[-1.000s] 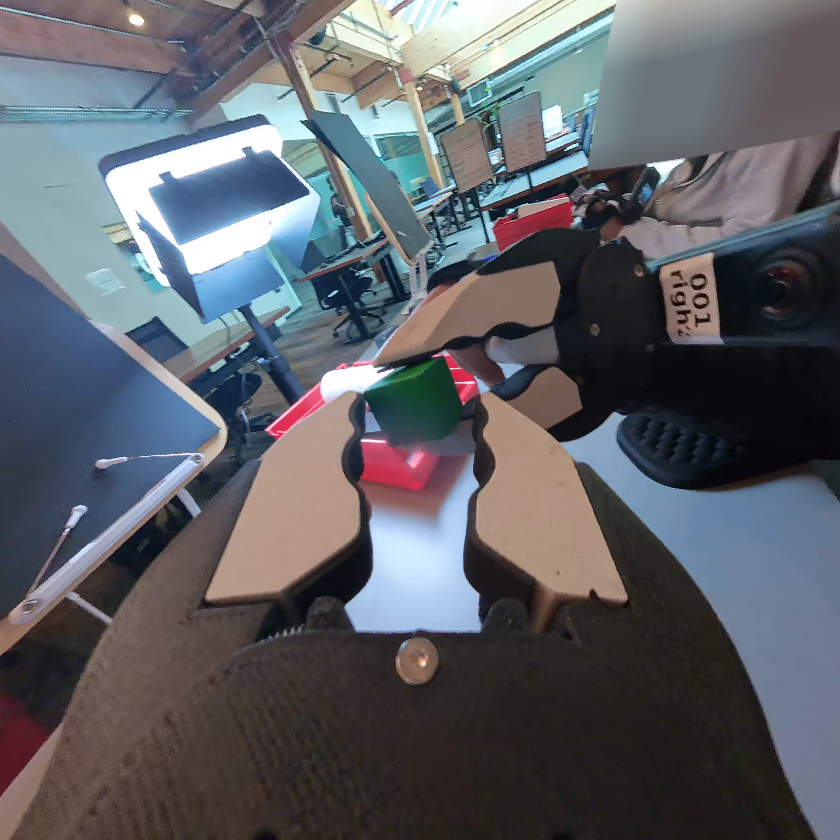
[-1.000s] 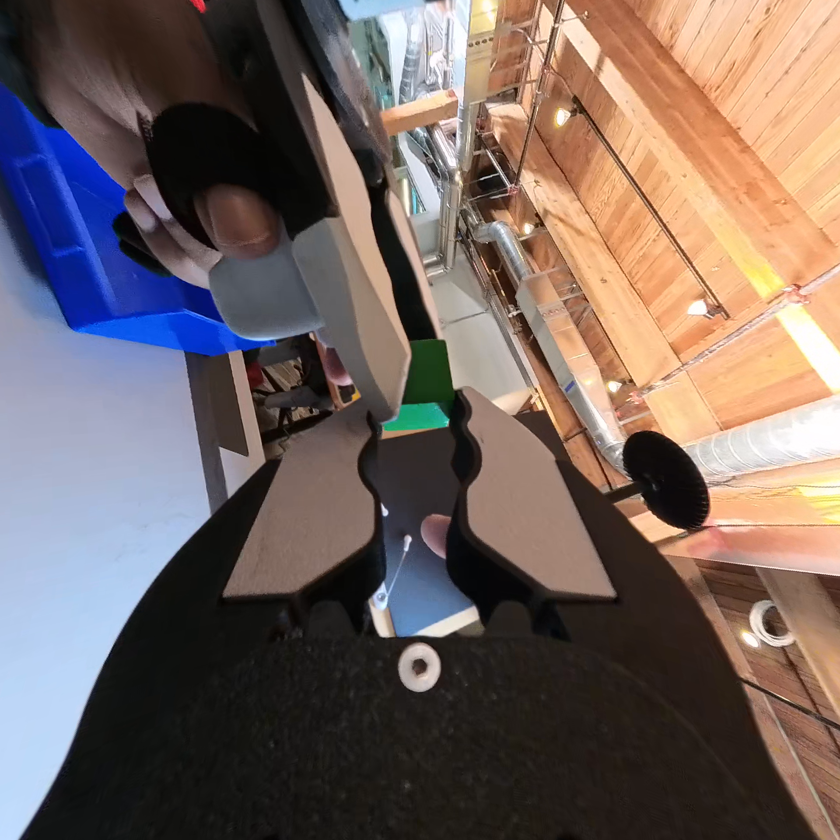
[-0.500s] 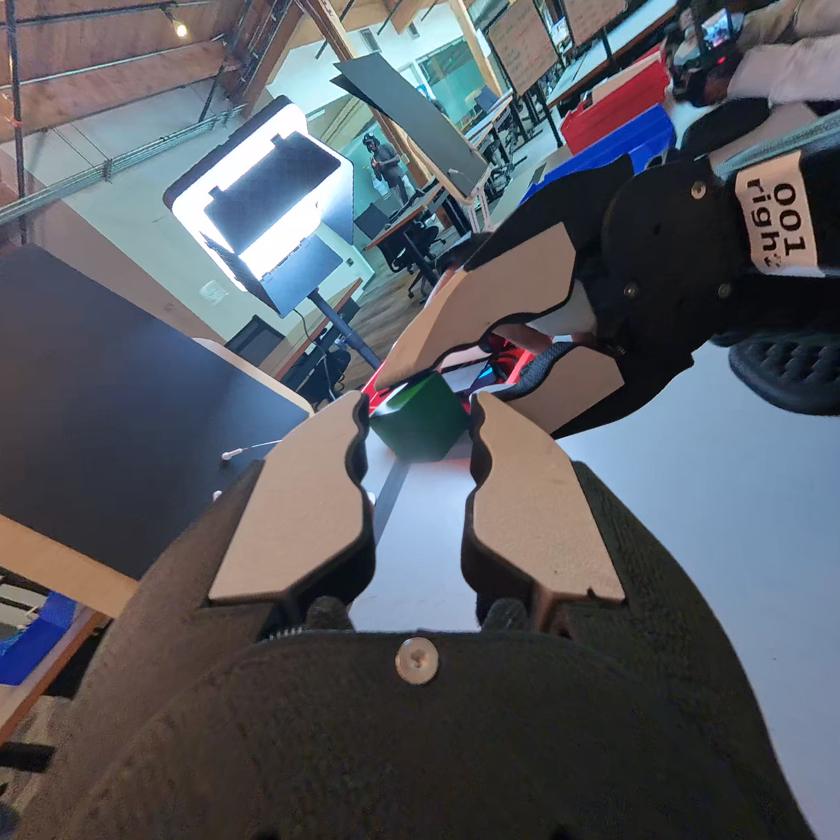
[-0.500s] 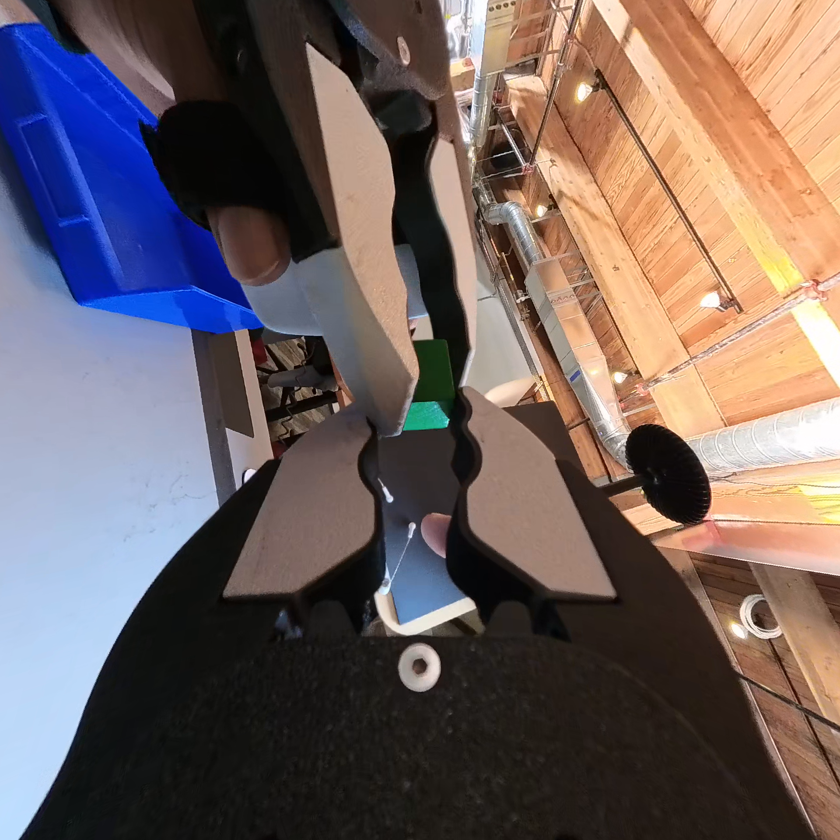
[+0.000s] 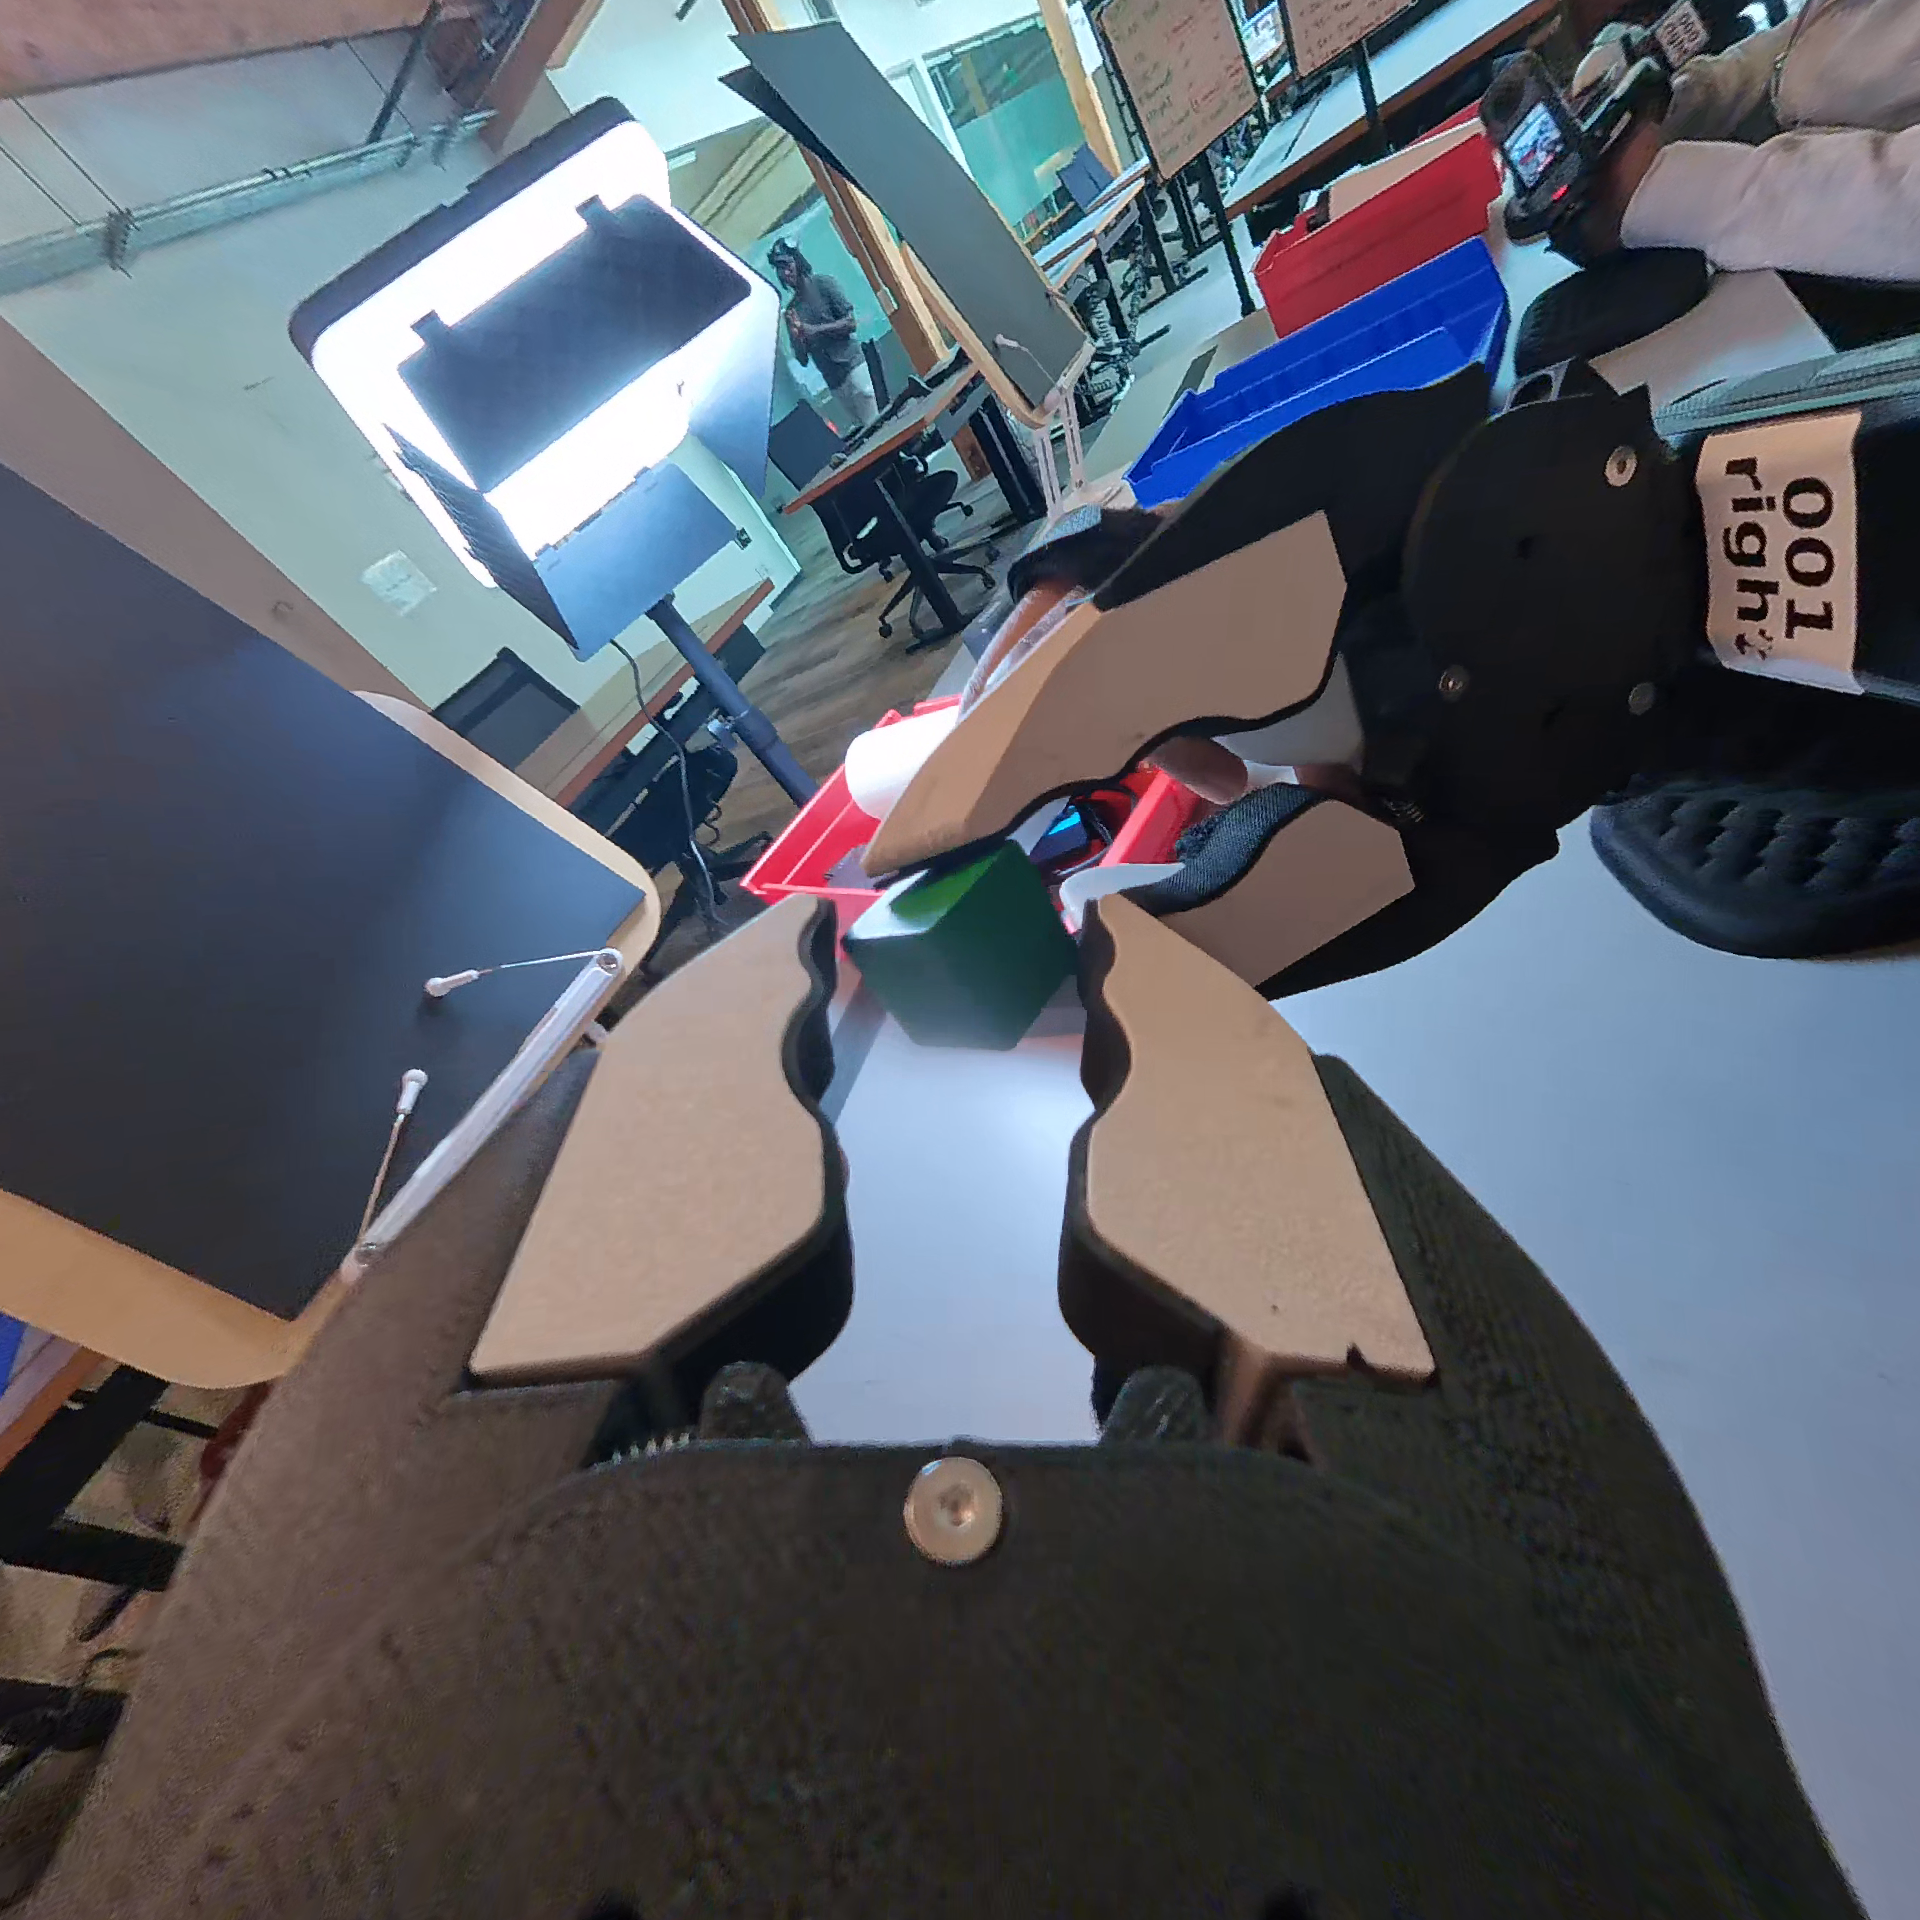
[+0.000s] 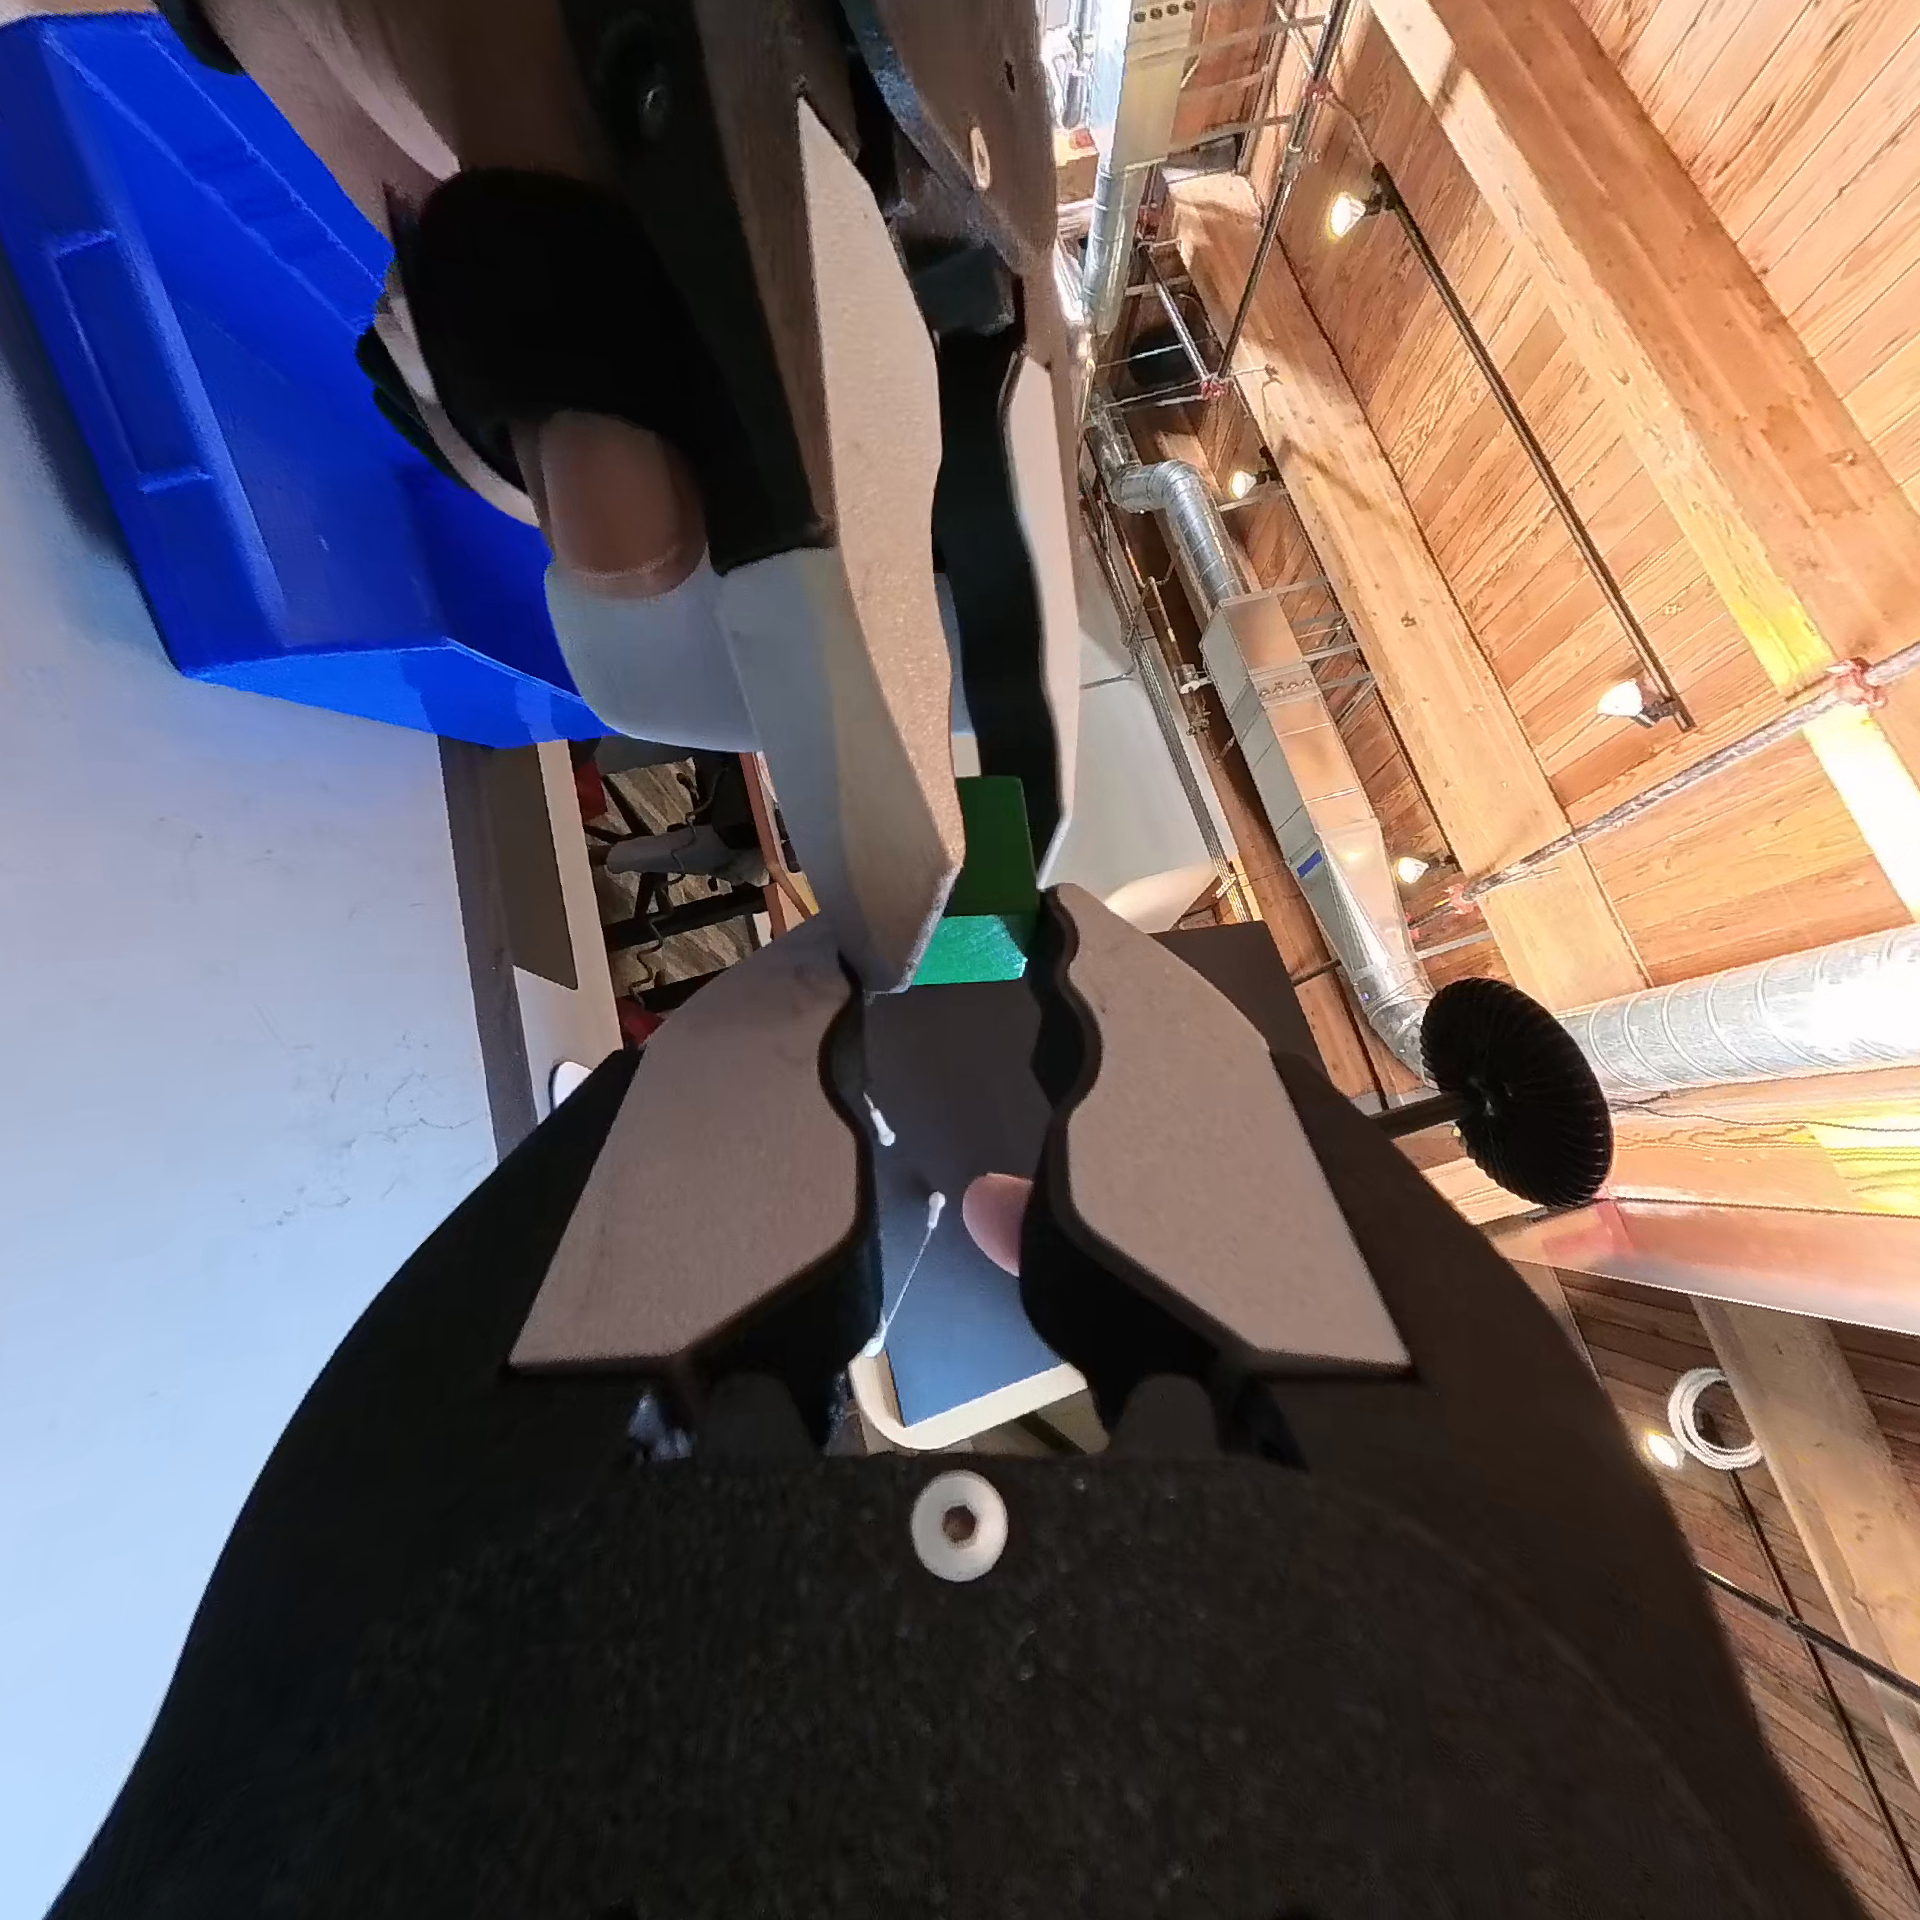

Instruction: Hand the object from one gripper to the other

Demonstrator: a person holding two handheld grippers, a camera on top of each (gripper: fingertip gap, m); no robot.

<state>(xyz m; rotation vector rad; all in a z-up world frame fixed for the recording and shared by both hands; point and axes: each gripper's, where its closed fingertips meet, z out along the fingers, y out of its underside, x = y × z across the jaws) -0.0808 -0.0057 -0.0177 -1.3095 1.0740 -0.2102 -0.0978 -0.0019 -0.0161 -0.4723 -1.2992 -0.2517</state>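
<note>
A green cube is held in the air above the white table. In the left wrist view my left gripper has a fingertip against each side of it, and the cube sits turned between them. The right gripper's upper finger rests on the cube's top, and its lower finger is partly hidden. In the right wrist view my right gripper is shut on the cube, whose faces line up with its pads. The left gripper's fingers come down from above and cover the cube's left part.
A red bin lies just beyond the cube. A blue bin and another red bin stand farther back; the blue bin also shows in the right wrist view. A black board with a pale edge is on the left. A lit studio lamp stands behind it. My two grippers' fingertips are within a few centimetres of each other.
Both grippers have tilted together with the cube between them. My left gripper's jaws closed in slightly. The cube has stayed between both pairs of fingertips.
</note>
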